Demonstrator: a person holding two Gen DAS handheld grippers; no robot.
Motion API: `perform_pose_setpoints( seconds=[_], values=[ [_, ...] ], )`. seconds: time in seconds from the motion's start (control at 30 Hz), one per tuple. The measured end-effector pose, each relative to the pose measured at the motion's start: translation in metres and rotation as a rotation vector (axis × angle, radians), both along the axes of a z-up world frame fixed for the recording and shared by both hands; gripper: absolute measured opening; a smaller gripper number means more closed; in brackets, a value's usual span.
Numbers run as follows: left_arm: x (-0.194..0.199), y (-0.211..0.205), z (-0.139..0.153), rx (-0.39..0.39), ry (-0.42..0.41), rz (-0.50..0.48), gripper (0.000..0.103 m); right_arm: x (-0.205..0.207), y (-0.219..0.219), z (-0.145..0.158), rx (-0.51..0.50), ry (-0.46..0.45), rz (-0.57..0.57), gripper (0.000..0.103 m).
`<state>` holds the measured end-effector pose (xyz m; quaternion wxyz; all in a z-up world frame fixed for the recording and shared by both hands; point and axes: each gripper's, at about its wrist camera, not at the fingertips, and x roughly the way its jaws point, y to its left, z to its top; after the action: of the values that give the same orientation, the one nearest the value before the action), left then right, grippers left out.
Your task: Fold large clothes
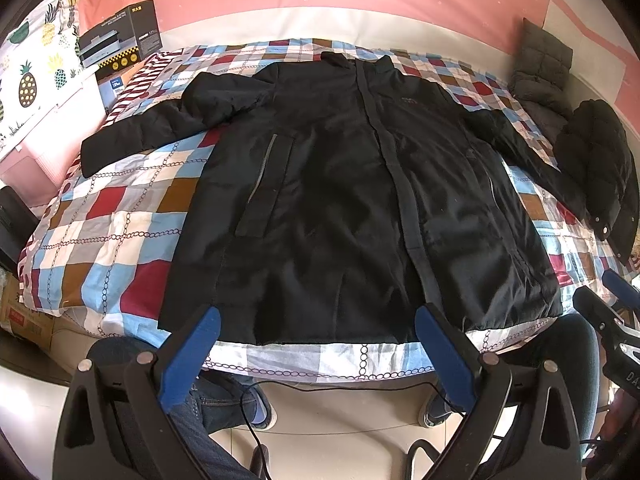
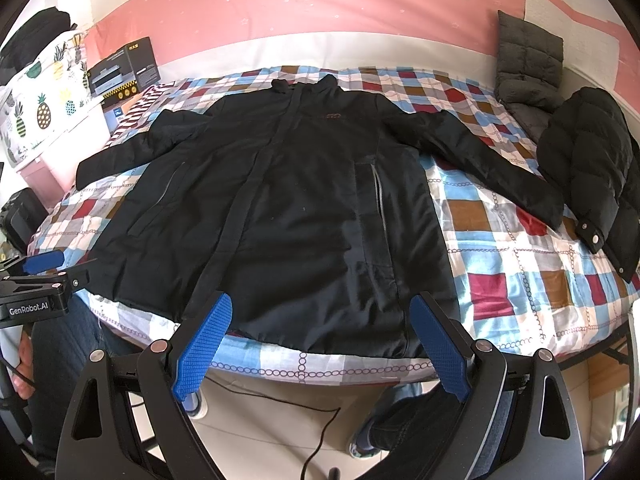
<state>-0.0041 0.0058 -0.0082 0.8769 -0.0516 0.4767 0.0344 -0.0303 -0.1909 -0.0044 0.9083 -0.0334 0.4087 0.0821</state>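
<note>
A large black jacket lies flat and face up on the checked bed quilt, collar far, hem near, both sleeves spread out to the sides. It also shows in the right wrist view. My left gripper is open and empty, held just above the jacket's hem at the bed's near edge. My right gripper is open and empty, also at the hem, a little to the right. The right gripper shows at the right edge of the left wrist view; the left gripper shows at the left edge of the right wrist view.
A black puffer jacket lies bunched at the bed's right edge. A grey quilted cushion leans against the pink wall. Boxes and a pineapple-print cloth stand at the far left. The person's legs and a cable are below on the floor.
</note>
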Motion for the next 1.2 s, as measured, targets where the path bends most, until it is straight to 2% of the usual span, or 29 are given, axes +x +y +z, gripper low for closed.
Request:
perform_pose_setpoints(
  seconds=[1.2],
  values=[
    [0.0042, 0.004, -0.0028, 0.015, 0.004, 0.004, 0.099, 0.0055, 0.008, 0.0068, -0.019, -0.013, 0.011, 0.091]
  ],
)
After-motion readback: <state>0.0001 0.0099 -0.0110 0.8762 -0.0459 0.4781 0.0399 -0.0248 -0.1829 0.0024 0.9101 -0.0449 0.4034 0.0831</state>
